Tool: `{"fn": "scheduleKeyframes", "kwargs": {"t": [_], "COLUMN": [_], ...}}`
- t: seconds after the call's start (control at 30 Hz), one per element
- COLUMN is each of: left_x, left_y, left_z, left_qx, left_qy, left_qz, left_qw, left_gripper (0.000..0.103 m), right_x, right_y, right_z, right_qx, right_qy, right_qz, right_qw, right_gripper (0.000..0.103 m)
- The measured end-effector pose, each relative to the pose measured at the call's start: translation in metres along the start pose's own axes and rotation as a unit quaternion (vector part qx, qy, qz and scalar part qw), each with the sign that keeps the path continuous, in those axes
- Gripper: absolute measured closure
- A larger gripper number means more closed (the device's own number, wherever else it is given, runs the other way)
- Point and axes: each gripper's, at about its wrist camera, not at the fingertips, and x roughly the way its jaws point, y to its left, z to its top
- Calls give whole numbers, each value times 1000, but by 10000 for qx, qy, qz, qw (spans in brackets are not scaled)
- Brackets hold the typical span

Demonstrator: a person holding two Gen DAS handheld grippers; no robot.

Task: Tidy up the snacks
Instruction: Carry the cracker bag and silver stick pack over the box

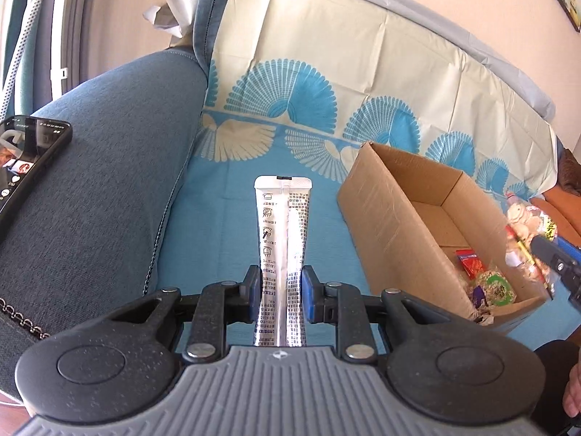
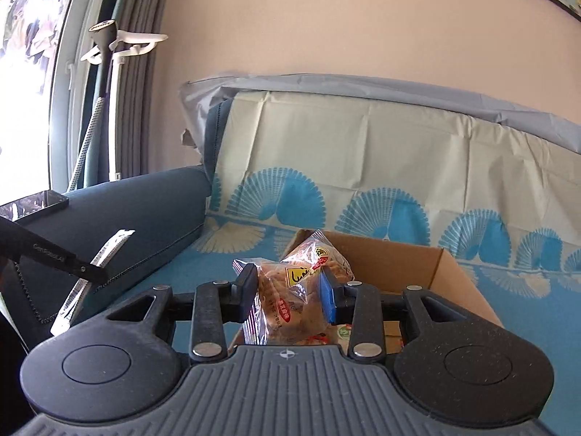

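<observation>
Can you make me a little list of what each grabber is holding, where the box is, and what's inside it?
left gripper: shut on a long silver packet, held above the blue cloth
right gripper: shut on a clear snack bag, held over the box
cardboard box: open, sitting on the patterned cloth on the sofa
in the box: a red packet and a green-labelled snack, among other wrappers
phone: lying on the sofa armrest

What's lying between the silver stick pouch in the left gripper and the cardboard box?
Nothing: in the left wrist view, only bare blue patterned sofa cover separates the long silver foil stick pouch from the open brown cardboard box.
</observation>
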Motion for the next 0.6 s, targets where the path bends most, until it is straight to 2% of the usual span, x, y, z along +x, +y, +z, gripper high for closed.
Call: {"fn": "scheduleKeyframes", "kwargs": {"t": [0.3, 0.47, 0.6], "left_x": [-5, -5, -2], "left_y": [-16, -29, -46], "left_z": [-1, 0, 9], "left_qx": [113, 128, -10], "left_qy": [-236, -133, -57], "left_qz": [65, 84, -18], "left_qw": [9996, 9998, 10000], "left_gripper": [78, 78, 78], "right_x": [-1, 11, 21], "right_y": [-41, -70, -97], "right_z": [4, 11, 5], "right_qx": [397, 153, 759], "right_qy": [-314, -632, -564], "right_qz": [-141, -382, -641], "right_qw": [9986, 9972, 9934], "right_gripper": [65, 65, 65]}}
